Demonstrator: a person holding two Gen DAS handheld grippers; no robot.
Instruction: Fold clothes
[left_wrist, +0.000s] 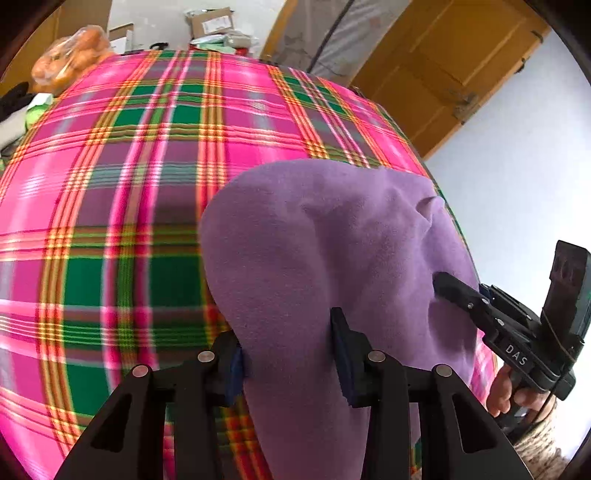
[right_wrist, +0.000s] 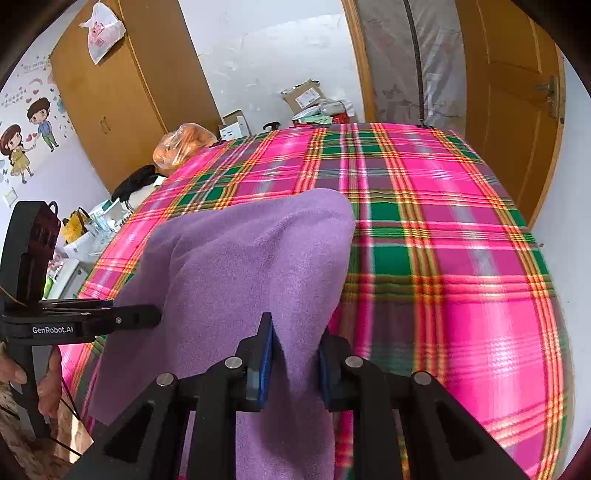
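Purple fleece fills the near part of both views: the garment (left_wrist: 332, 240) hangs from the two tools, and its far end lies on the plaid cloth (left_wrist: 110, 184).

In the left wrist view, the left tool (left_wrist: 288, 354) has fleece running between its blue-padded fingers (left_wrist: 341, 354), which pinch a fold of it. To the right, the right tool (left_wrist: 443, 286) reaches in from the side, its black tip against the fleece, held by a hand (left_wrist: 506, 391) at the lower right edge.

In the right wrist view, the right tool (right_wrist: 295, 350) likewise pinches a ridge of the garment (right_wrist: 240, 266) between its blue pads (right_wrist: 264, 365), the cloth drooping below them. At the left, the left tool (right_wrist: 147, 317) points into the fleece edge, with a hand (right_wrist: 48, 380) on its grip.

Beyond the garment, the plaid cloth (right_wrist: 443, 221) in pink, green and orange stretches over what may be a bed or a bench; the pictures do not show which. At its far left corner sits a bag of oranges (right_wrist: 184, 144), with a dark item just beside it. Past the far edge lie cardboard boxes (right_wrist: 306, 96) and packets on the floor against a white wall. Wooden doors (right_wrist: 517, 92) stand at the right, a wooden wardrobe (right_wrist: 110, 110) at the left with a plastic bag (right_wrist: 101, 31) hanging on it, and cartoon stickers (right_wrist: 26, 140) mark the wall beside it.
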